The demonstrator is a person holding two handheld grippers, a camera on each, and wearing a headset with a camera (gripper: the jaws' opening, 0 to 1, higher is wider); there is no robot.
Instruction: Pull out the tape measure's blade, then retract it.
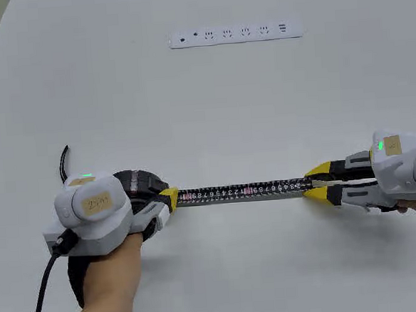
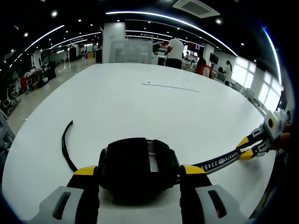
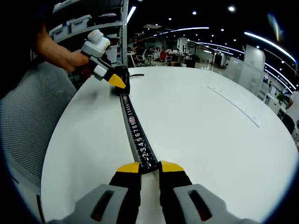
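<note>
**Head view.** The tape measure's case [image 1: 144, 185] rests on the white table [image 1: 205, 113], clamped between the jaws of the left gripper [image 1: 167, 200]. The blade [image 1: 242, 191] runs straight out to the right, and its far tip is pinched by the right gripper [image 1: 316, 184].

**Left gripper view.** The jaws press on both sides of the case, and the blade leaves toward the right.

**Right gripper view.** The blade recedes directly ahead, along the line of the jaws, to the case. Retraction likely requires the right gripper to travel along this axis toward the case.
</note>
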